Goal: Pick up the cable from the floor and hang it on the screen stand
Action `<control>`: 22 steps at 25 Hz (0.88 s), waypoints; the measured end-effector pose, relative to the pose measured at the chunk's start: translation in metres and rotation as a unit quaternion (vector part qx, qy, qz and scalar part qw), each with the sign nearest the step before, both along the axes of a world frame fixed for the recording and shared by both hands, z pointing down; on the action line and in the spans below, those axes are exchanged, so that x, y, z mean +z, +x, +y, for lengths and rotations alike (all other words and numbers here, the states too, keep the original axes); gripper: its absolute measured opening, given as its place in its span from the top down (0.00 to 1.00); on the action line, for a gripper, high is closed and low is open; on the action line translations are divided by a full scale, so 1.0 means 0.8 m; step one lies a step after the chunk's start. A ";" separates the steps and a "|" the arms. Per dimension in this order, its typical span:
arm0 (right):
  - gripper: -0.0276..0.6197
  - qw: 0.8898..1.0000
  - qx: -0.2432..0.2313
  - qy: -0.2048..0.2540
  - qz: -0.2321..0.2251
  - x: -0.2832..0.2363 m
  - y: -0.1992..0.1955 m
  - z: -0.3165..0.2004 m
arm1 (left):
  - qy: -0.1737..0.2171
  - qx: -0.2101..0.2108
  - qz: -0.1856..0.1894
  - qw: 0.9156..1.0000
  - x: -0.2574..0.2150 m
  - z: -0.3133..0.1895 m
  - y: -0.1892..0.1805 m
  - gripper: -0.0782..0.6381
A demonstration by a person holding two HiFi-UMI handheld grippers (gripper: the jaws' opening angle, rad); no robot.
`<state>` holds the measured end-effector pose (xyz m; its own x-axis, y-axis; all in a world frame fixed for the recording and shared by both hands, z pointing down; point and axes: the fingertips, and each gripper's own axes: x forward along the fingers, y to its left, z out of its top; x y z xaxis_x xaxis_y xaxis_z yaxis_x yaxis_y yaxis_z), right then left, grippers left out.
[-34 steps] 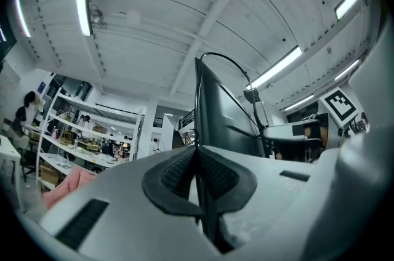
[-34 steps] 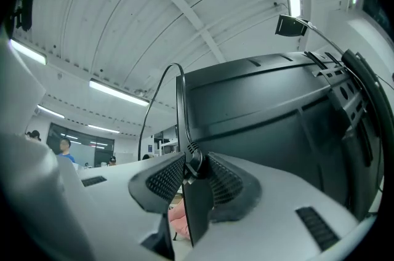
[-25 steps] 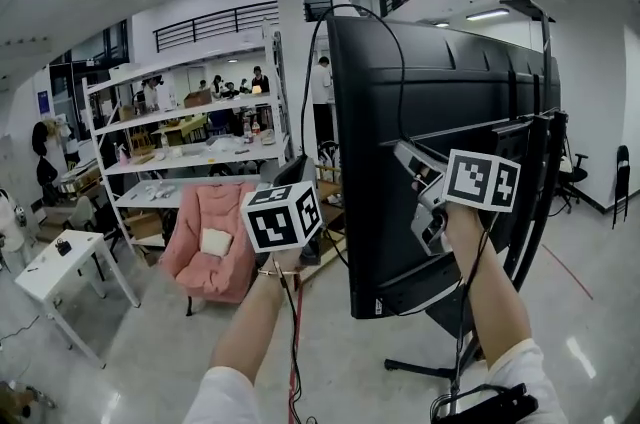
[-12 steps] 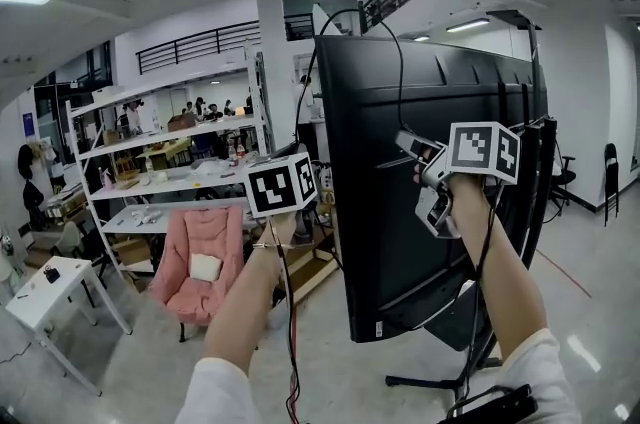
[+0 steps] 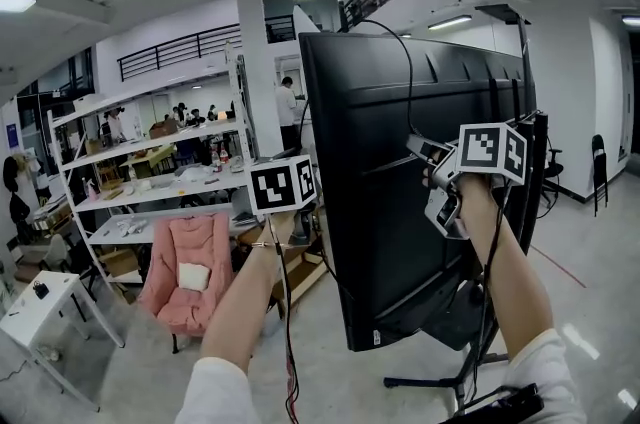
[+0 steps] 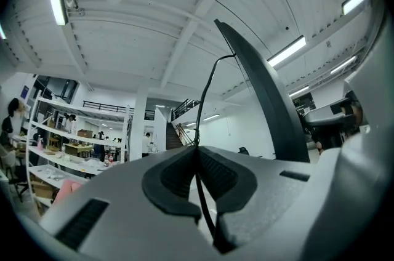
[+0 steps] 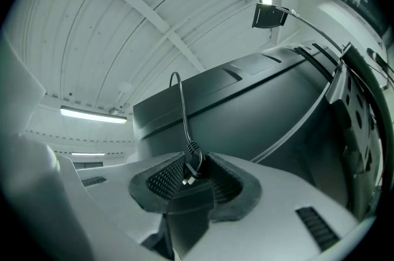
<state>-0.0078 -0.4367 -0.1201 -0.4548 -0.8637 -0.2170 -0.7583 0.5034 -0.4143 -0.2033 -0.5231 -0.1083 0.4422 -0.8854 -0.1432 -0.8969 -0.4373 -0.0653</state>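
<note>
Black cable [image 5: 410, 92] runs in an arc over the top corner of the screen [image 5: 380, 212]. One side comes down to each of our grippers, and below the left one it hangs toward the floor. The left gripper [image 6: 197, 158] is clenched on the thin cable. The right gripper [image 7: 191, 176] grasps the cable's end, just behind the plug, close to the back of the screen.

The white shelf rack [image 5: 160, 182] on the left carries boxes and bottles, too small to tell more. A white cushion [image 5: 190, 275] lies in the pink armchair [image 5: 215, 252].

Compared with one second ago, both grippers stand higher in the head view, and the rack and armchair lie further to the left.
</note>
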 end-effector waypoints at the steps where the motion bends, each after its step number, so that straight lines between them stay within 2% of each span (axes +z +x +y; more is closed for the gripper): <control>1: 0.77 1.000 0.003 -0.003 0.002 0.002 0.002 -0.001 | -0.001 0.004 -0.002 1.000 0.002 -0.002 0.004 0.88; 6: 0.77 1.000 0.018 -0.013 0.002 0.021 0.014 -0.001 | -0.006 0.021 -0.017 1.000 0.021 -0.009 0.019 0.88; 10: 0.77 0.999 0.027 -0.016 0.007 0.038 0.022 -0.003 | -0.011 0.039 -0.012 0.999 0.043 -0.019 0.026 0.88; 16: 0.77 0.999 0.034 0.014 0.015 0.038 0.021 -0.001 | 0.023 0.058 0.006 0.998 0.038 -0.008 0.029 0.87; 22: 0.77 0.998 0.047 0.034 0.027 0.029 0.021 0.003 | 0.024 0.089 0.001 0.996 0.040 0.007 0.031 0.85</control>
